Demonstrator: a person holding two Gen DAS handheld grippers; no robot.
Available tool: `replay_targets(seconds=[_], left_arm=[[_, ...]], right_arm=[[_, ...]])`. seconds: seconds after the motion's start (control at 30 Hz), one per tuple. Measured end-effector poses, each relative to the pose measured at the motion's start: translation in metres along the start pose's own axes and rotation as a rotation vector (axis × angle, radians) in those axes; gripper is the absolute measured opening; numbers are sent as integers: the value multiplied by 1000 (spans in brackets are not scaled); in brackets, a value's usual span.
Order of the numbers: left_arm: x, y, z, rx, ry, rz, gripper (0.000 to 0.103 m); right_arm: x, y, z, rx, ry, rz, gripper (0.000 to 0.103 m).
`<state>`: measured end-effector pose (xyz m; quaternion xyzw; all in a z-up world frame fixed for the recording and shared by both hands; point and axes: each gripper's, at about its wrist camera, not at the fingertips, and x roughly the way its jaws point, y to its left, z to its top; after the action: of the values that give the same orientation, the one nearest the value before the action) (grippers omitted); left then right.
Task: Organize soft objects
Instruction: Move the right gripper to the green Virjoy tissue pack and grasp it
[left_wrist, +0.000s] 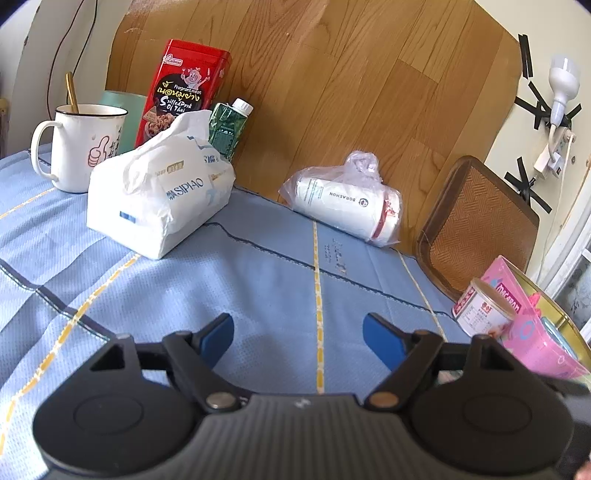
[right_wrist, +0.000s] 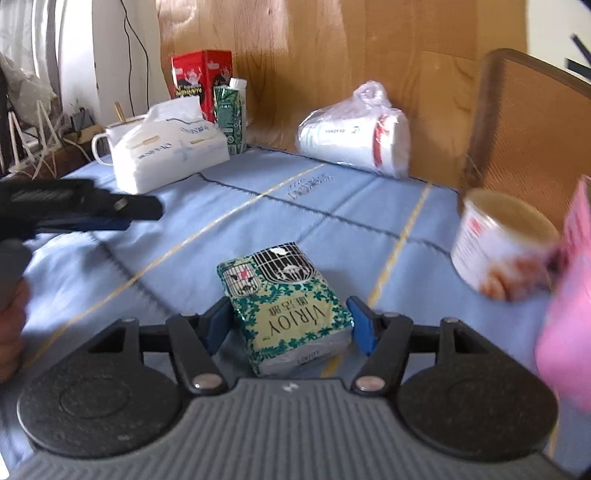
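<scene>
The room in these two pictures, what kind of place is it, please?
Probably a home, at a dining or kitchen table. A blue checked tablecloth carries everyday things: a mug with a spoon, a tissue pack and a red snack tin. A woven chair stands beside.

Each view is taken low over the blue cloth (left_wrist: 258, 266), angled downward toward the wooden panel (left_wrist: 332, 92). The white tissue pack (left_wrist: 159, 199) and bagged cups (right_wrist: 354, 133) are shared by both.

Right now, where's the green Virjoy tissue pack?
Right wrist view, bottom centre: the green tissue pack lies on the blue tablecloth between the right gripper fingers, left of the small can.
</scene>
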<state>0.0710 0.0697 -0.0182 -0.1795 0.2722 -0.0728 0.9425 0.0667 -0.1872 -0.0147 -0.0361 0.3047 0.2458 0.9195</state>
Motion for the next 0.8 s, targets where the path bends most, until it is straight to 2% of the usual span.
replay_targets(seconds=[0.2,0.8], left_arm=[[0,-1,0,3,-2,9,86],[1,1,0,-16,7,-2,89]], right_arm=[[-15,1,-13,33,-57,-39,70],[-16,-4,-16,79,-65,-25,72]])
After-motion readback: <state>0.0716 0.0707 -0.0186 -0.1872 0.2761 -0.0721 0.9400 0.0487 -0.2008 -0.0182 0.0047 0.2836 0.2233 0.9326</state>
